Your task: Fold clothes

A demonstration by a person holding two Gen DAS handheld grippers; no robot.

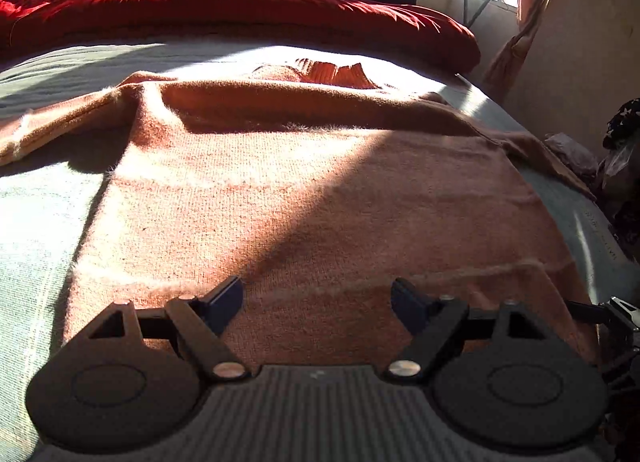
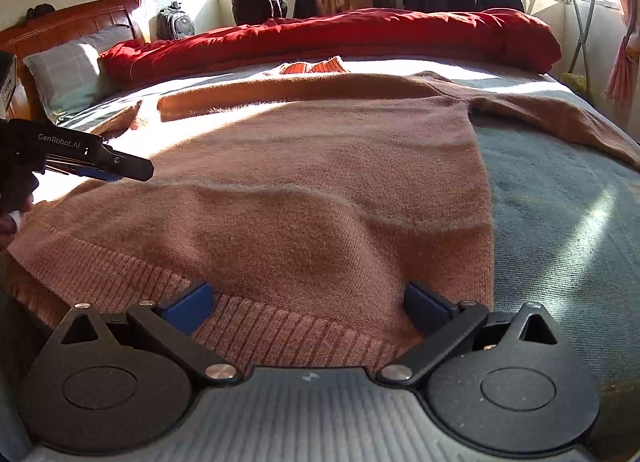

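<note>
Orange sweater (image 2: 320, 190) spread flat on the bed (image 2: 560, 222), collar toward the red quilt (image 2: 340, 38), sleeves out to both sides, ribbed hem nearest. Right gripper (image 2: 308, 302) at the hem, fingers (image 2: 188, 304) parted, gripping nothing. Left gripper (image 1: 318, 302) over the sweater's lower part, likewise spread and empty. Fits either laying out or unfolding; no fold showing. Needed for any fold: a firm pinch on an edge.

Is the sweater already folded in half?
No, the sweater lies flat and spread out on the bed.
</note>
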